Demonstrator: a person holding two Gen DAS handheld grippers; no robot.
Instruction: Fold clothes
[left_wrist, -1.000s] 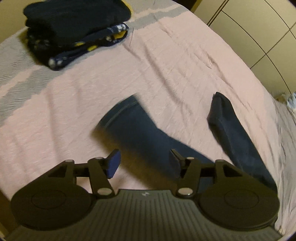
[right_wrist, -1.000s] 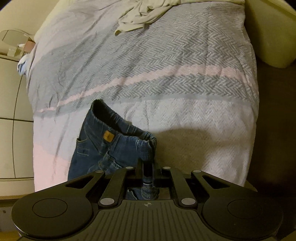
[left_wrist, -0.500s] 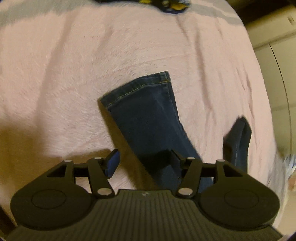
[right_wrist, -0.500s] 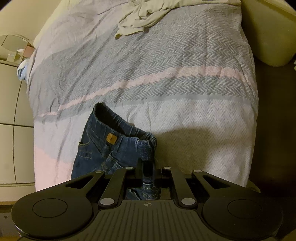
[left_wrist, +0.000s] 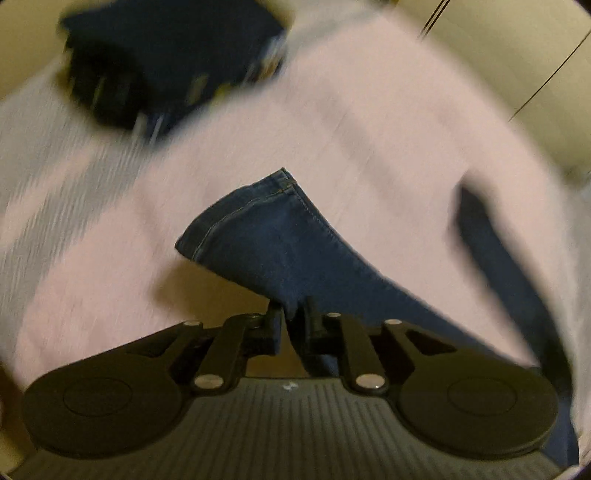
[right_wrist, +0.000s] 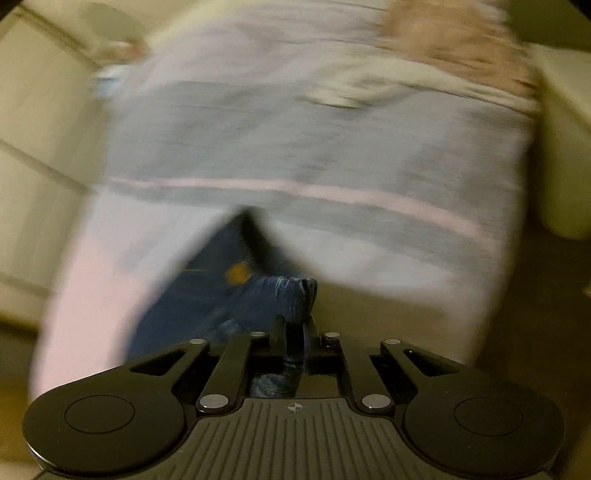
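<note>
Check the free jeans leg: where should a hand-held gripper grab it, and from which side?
Grip the free leg at its hem end, coming in low from the bed's open side: it lies flat on the bedspread, so pinch an edge. Both grippers are already shut on the jeans.

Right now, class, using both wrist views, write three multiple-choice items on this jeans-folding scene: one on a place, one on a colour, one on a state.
1. Where does the dark folded pile lie?
A. on the bed, beyond the jeans leg
B. between the fingers
C. on the floor

2. The jeans are
A. red
B. blue
C. white

3. The left gripper is
A. wide open
B. out of view
C. shut on the jeans leg

Key: A, it sits at the far top of the bedspread; B, blue denim; C, fingers pinch the cloth, as the right gripper pinches the waistband.
</note>
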